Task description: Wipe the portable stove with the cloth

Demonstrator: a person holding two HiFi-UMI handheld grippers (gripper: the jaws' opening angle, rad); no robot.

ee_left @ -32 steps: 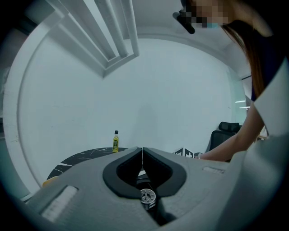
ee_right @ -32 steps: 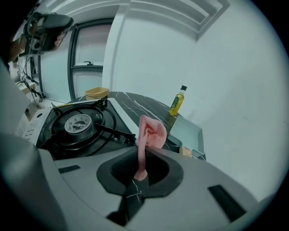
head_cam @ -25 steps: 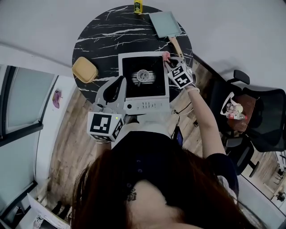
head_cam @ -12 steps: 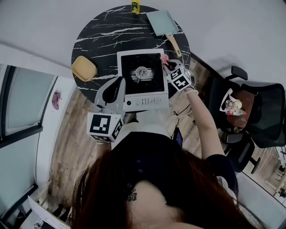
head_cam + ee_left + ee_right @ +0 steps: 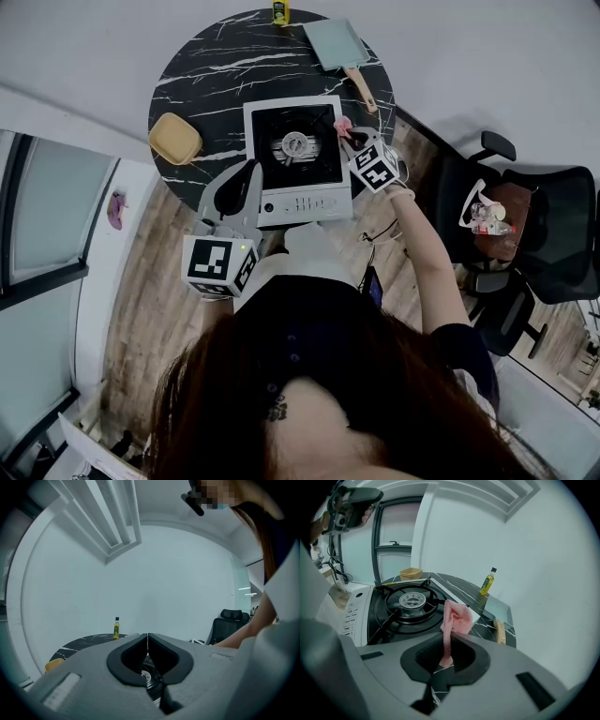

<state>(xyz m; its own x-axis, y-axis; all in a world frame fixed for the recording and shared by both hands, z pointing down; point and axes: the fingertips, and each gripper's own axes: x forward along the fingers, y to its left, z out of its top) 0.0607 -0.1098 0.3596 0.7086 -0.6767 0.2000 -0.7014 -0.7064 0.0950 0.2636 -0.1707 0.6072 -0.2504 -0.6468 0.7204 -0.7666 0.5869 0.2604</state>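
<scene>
**Asker:** Which step are you on?

**Me:** The wipe itself, I judge, at the right edge of the portable stove (image 5: pixel 305 204). It sits on the round marble tabletop (image 5: pixel 216 75). My right fingers (image 5: pixel 474 662) are pinched together on the pink cloth (image 5: pixel 457 616).

**Asker:** What does the next move need?

**Me:** Probably lowering the cloth and dragging it across the top, clear of the burner. My right arm reaches forward. My left fingers (image 5: pixel 123 657) are closed on nothing, beside the stove's near left side.

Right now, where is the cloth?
In the head view, the pink cloth is pinched in the right gripper at the right edge of the stove.
</scene>
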